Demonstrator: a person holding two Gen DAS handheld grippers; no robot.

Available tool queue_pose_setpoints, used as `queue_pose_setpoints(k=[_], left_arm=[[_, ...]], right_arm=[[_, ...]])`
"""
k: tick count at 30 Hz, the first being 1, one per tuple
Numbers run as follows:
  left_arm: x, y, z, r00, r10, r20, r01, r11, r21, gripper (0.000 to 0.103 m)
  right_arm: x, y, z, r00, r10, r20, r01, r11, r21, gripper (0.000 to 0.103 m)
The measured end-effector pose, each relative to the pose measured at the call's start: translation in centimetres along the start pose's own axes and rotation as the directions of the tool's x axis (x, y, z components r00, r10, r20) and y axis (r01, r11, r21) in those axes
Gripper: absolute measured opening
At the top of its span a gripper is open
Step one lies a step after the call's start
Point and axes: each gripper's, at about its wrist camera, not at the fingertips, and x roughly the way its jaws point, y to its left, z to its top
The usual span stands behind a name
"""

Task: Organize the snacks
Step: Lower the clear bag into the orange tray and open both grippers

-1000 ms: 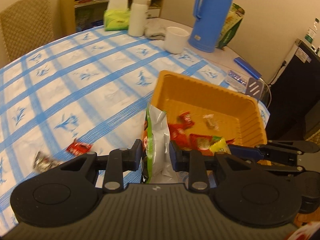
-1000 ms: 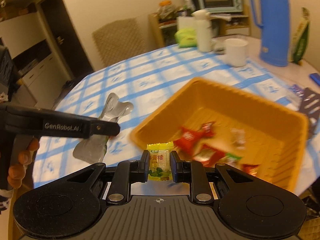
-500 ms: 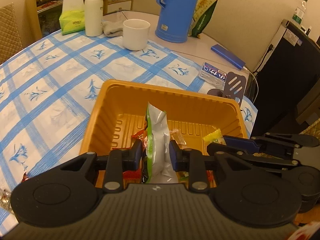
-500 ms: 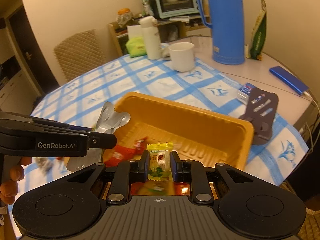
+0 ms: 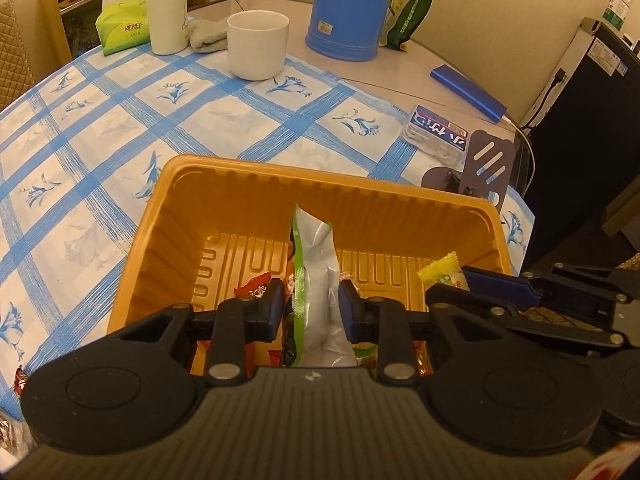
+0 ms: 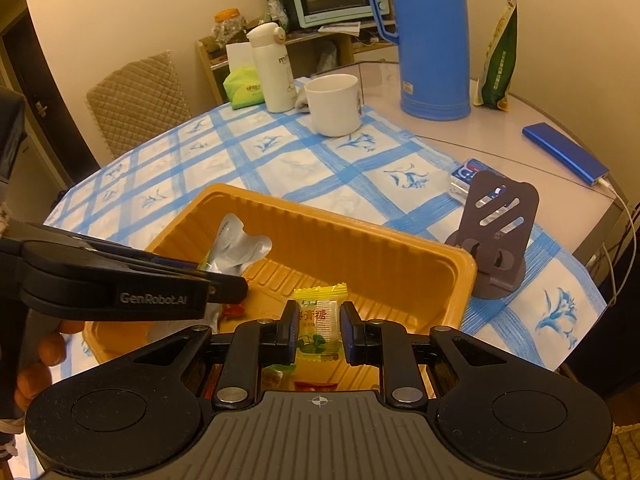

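My left gripper is shut on a silver and green snack bag and holds it upright over the orange tray. My right gripper is shut on a small yellow candy, also over the tray. The bag shows in the right wrist view, and the candy in the left wrist view. Several red and green wrapped candies lie on the tray floor, partly hidden by the grippers.
On the blue checked tablecloth stand a white mug, a white bottle and a blue thermos. A grey phone stand sits right of the tray. A tissue pack and blue power bank lie beyond.
Both grippers have moved from the table's near side to over the tray, each still holding its snack. The view has closed in on the tray.
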Motion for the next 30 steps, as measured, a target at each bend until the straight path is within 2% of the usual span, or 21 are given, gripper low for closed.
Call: queue_pose_setpoints(k=[8, 17, 30], left_arm=[[-0.2, 0.1, 0.2, 1.000, -0.006, 0.008, 0.007, 1.000, -0.023, 0.030], [-3.4, 2.1, -0.7, 0.999, -0.019, 0.042, 0.023, 0.997, -0.076, 0.030], [-7.5, 5.4, -3.3, 0.996, 0.033, 0.082, -0.020, 0.987, -0.160, 0.030]], right_arm=[[-0.2, -0.4, -0.1, 1.000, -0.001, -0.001, 0.001, 1.000, 0.008, 0.022], [0.0, -0.4, -0.1, 1.000, 0.008, -0.005, -0.008, 1.000, 0.007, 0.022], [1.1, 0.2, 0.5, 1.000, 0.014, -0.001, -0.014, 1.000, -0.008, 0.022]])
